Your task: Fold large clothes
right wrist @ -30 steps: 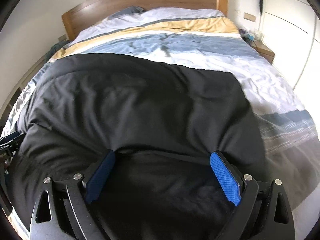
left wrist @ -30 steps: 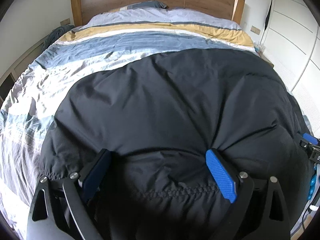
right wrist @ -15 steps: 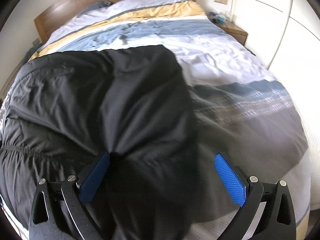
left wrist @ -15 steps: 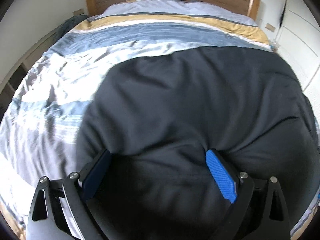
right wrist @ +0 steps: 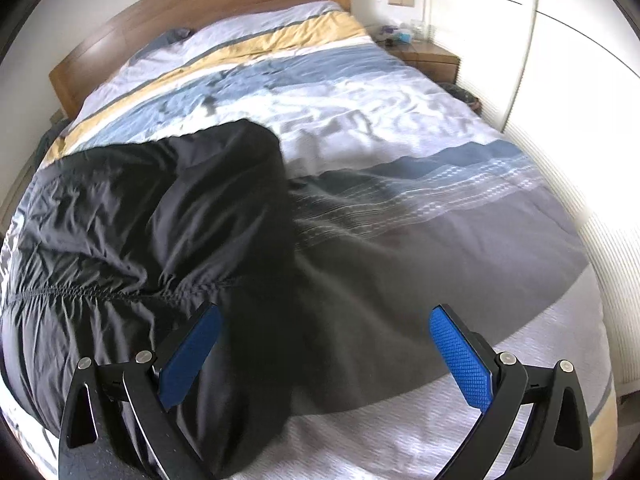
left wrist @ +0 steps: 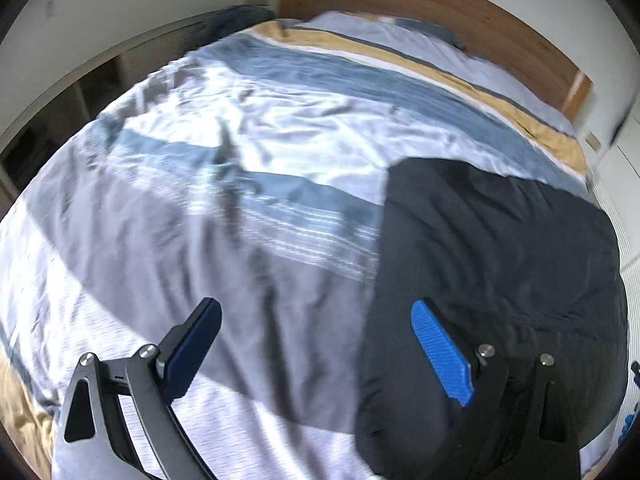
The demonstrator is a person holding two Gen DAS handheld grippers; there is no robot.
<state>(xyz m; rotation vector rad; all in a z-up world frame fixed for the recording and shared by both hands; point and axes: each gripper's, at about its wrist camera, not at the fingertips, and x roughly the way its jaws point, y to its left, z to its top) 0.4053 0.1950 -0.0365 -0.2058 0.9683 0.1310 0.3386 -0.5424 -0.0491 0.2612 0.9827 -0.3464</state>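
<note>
A large black padded garment (left wrist: 500, 248) lies spread on the bed; in the right wrist view it (right wrist: 152, 216) fills the left half, with a gathered seam across it. My left gripper (left wrist: 316, 340) is open and empty, over the striped duvet at the garment's left edge; its right finger (left wrist: 440, 352) is over the black fabric. My right gripper (right wrist: 324, 352) is open and empty, over the garment's right edge; its left finger (right wrist: 192, 352) is above the fabric and its right finger (right wrist: 460, 356) is above the duvet.
The bed has a striped duvet (left wrist: 240, 160) in white, blue, grey and yellow and a wooden headboard (right wrist: 200, 4). A wooden nightstand (right wrist: 424, 56) and white wardrobe doors (right wrist: 560, 60) stand on the right. A low shelf (left wrist: 80, 92) runs along the left wall.
Both grippers have swung outward, the left one to the left and the right one to the right. Each view now shows the garment's side edge and bare duvet instead of black fabric between the fingers.
</note>
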